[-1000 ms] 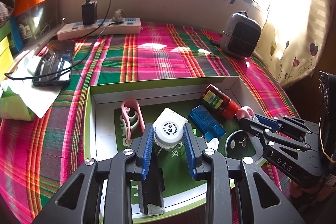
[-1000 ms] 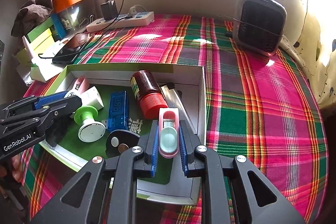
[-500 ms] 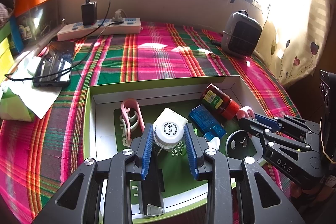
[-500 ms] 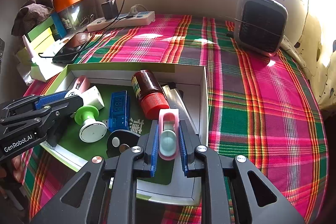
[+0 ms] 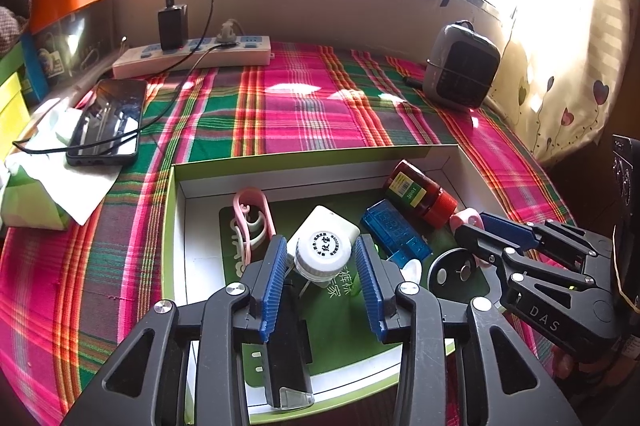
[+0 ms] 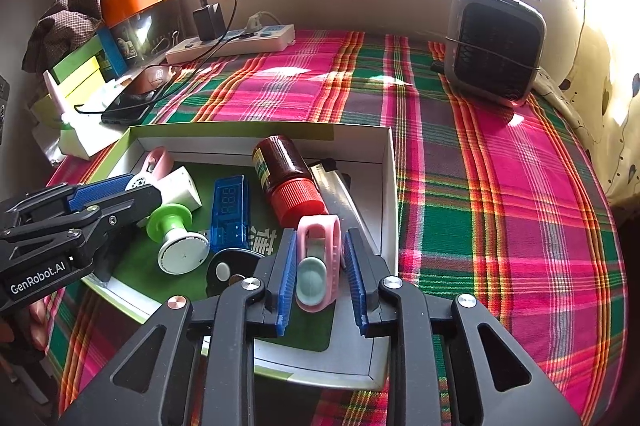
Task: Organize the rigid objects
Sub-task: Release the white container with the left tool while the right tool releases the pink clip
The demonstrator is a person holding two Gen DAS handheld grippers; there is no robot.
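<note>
While both tools slant steeply down into the green-rimmed box (image 5: 304, 157), the left gripper (image 5: 322, 266) has just been opening; its pads stand clear on either side of the white bottle (image 5: 325, 246) lying between them. The right gripper (image 6: 318, 272) has likewise been opening, released, with the pink clip (image 6: 319, 266) between its pads. A red-capped bottle (image 6: 289, 178) lies just ahead of it.

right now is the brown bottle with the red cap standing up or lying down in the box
Lying down. The brown bottle rests on its side inside the box, red cap pointing toward the right gripper.
</note>
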